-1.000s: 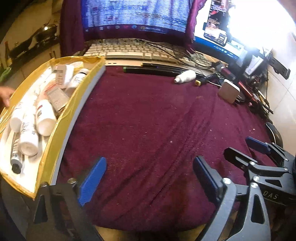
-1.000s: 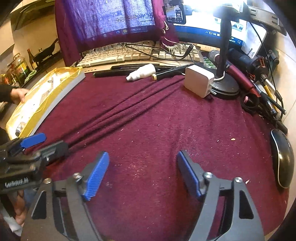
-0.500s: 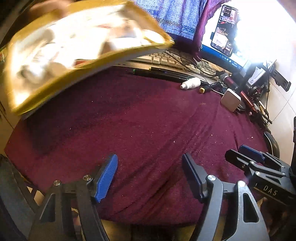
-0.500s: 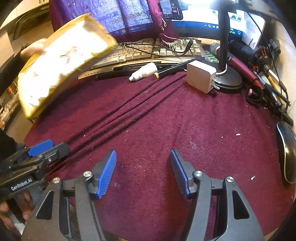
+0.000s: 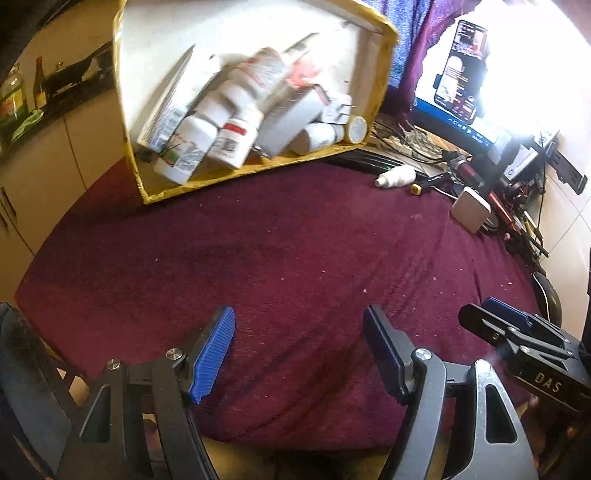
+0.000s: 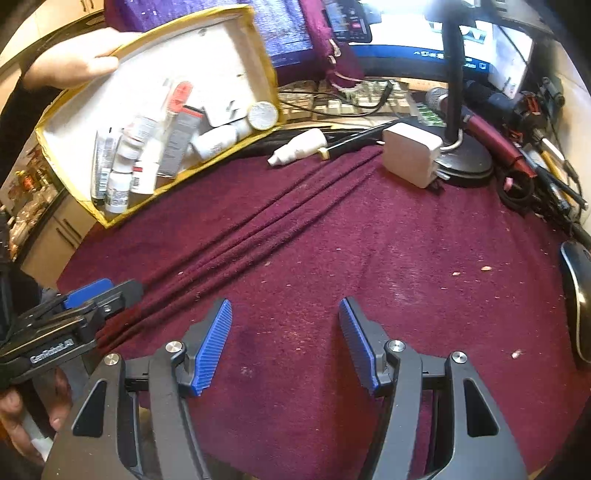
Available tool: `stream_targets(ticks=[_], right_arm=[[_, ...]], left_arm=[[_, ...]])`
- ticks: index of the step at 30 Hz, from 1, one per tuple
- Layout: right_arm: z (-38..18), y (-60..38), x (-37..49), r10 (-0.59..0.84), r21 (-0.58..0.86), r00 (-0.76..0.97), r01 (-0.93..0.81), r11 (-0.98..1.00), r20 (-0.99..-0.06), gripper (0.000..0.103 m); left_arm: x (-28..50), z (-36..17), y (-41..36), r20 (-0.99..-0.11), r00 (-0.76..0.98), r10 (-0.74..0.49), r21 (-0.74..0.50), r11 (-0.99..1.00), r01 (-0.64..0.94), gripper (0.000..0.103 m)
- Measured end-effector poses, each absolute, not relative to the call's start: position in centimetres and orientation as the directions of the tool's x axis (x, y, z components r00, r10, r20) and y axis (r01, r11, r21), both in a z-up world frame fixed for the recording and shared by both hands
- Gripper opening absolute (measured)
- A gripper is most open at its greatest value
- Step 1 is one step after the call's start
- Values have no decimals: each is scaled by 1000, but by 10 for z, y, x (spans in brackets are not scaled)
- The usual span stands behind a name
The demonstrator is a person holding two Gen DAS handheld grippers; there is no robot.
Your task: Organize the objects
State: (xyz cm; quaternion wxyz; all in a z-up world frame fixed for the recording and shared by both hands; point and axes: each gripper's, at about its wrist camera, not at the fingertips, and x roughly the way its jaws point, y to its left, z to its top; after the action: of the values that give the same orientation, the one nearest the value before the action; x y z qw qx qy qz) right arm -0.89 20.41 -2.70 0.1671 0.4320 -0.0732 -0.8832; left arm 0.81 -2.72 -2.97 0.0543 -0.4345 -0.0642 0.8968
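Note:
A person's hand (image 6: pixel 74 66) holds a yellow-edged white box (image 5: pixel 240 33) (image 6: pixel 207 62) tipped up above the far left of the maroon cloth. Several white bottles (image 5: pixel 229 144) (image 6: pixel 144 170), tubes and small packs lie heaped against its lower rim. One white bottle (image 5: pixel 397 176) (image 6: pixel 299 146) lies on the cloth by the keyboard. My left gripper (image 5: pixel 297 314) (image 6: pixel 107 288) hangs open low over the near cloth, with nothing between its blue pads. To its right, my right gripper (image 6: pixel 285 302) (image 5: pixel 476 314) is open too, nothing between its fingers.
A white charger block (image 5: pixel 471 212) (image 6: pixel 412 157) sits at the back right beside a black stand base (image 6: pixel 465 158). Cables, pens and tools crowd the right edge, with a black mouse (image 6: pixel 576 295) nearer. A keyboard (image 6: pixel 332 103) and monitor line the back. The cloth has long folds.
The box has left the table's left side, lifted and tipped up by the hand, and its contents have slid to the lower rim. Both grippers' jaws have narrowed slightly.

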Motion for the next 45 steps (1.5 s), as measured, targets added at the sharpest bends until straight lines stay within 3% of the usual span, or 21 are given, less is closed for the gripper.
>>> stream_targets(ticks=[4,9,23,32,45], right_arm=[[-27,199,-11,-393,303,-561,250,-920,-729,73],[-26,191,-13,-393,280,-556,279,-918,-733,77],[-29,191,-35,-467,365,-532,292,-884,-707,77],[-24,205,-44,-451,347,-573,288,-893,-684,77],[-27,221,-39,-461,363,-569,284,-887,-681,77]], left_arm=[[7,-32,-28,-774,-613,158,-162,-986,-49,71],[10,-33,-30,-769,-619,161,-163,-985,-54,80],[-2,-32,-32,-750,-634,187,-191,-980,-62,80],[-12,-21,-26,-722,-663,197,-178,-979,-97,81],[-48,-24,10,-727,-631,272,-159,-960,-230,78]])
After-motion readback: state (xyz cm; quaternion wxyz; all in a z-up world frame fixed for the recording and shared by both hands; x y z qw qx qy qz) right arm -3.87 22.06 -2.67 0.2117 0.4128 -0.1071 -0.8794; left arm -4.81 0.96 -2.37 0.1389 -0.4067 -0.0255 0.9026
